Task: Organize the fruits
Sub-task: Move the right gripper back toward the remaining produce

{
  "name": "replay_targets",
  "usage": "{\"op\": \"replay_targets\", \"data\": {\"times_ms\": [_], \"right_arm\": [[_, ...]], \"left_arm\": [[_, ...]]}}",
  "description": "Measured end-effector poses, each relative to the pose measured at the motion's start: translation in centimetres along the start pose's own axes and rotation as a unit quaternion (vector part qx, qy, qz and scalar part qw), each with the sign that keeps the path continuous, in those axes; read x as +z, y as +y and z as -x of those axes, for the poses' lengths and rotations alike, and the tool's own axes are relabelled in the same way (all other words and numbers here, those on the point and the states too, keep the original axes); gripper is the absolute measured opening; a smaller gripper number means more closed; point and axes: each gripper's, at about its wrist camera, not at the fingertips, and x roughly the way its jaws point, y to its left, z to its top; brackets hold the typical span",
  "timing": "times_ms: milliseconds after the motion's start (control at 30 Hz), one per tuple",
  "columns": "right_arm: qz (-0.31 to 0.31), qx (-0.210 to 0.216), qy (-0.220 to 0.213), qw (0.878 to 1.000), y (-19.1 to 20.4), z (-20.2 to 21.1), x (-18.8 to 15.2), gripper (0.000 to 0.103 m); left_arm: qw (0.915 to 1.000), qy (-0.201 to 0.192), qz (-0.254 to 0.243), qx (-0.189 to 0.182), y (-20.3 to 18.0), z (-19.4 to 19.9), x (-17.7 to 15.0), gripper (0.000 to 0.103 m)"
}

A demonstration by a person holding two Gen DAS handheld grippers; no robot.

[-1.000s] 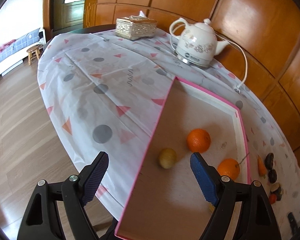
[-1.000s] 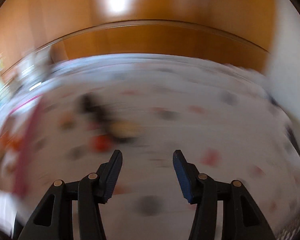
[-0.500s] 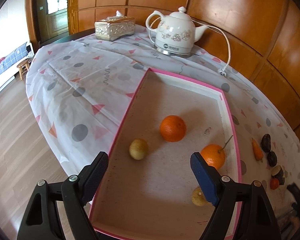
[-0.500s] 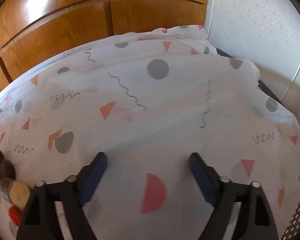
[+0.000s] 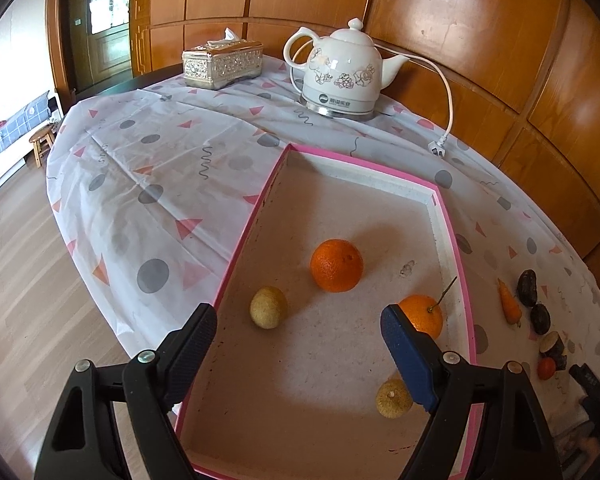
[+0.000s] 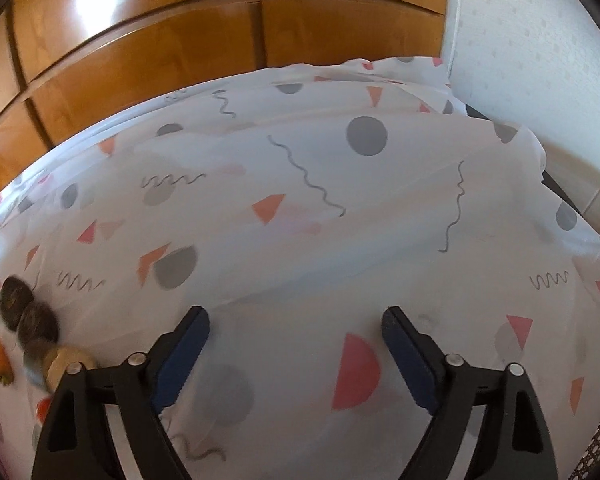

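Note:
A pink-rimmed shallow box (image 5: 456,256) lies on the patterned tablecloth. It holds a large orange (image 5: 336,265), a smaller stemmed orange (image 5: 422,314), a yellowish fruit (image 5: 269,306) and another yellowish fruit (image 5: 393,399). My left gripper (image 5: 300,354) is open and empty above the box's near end. A carrot (image 5: 509,302), dark round fruits (image 5: 527,287) and a small red fruit (image 5: 546,368) lie on the cloth right of the box. My right gripper (image 6: 296,356) is open and empty over bare cloth. The dark fruits (image 6: 17,298) and carrot (image 6: 2,360) are at its far left.
A white electric kettle (image 5: 342,74) with a loose cord and plug (image 5: 438,148) stands behind the box. A silver tissue box (image 5: 222,64) is at the back left. The table edge (image 5: 84,280) drops to wooden floor on the left. Wood panelling (image 6: 180,40) backs the table.
The left gripper has swung right and now looks squarely over the box. The right gripper swept right away from the loose fruits, opened wider, and now faces bare cloth.

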Motion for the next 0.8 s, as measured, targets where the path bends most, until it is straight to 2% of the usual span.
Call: {"op": "replay_targets", "data": {"times_ms": [233, 333, 567, 700, 800], "right_arm": [[0.019, 0.018, 0.002, 1.000, 0.4, 0.8, -0.8, 0.087], [0.032, 0.033, -0.001, 0.999, 0.9, 1.3, -0.7, 0.082], [0.108, 0.117, -0.009, 0.987, 3.2, 3.9, -0.4, 0.070], [0.133, 0.136, -0.003, 0.982, 4.0, 4.3, -0.3, 0.068], [0.149, 0.154, 0.008, 0.977, 4.4, 4.4, -0.4, 0.063]], "left_arm": [[0.9999, 0.001, 0.007, -0.008, 0.3, -0.1, 0.1, 0.084], [0.9999, -0.003, 0.009, -0.013, 0.4, 0.2, 0.1, 0.085], [0.9997, -0.002, 0.020, -0.015, 1.1, 0.3, 0.1, 0.085], [0.9996, -0.005, 0.021, -0.018, 1.2, 0.4, 0.1, 0.085], [0.9995, -0.007, 0.023, -0.018, 1.3, 0.6, 0.1, 0.085]]}}
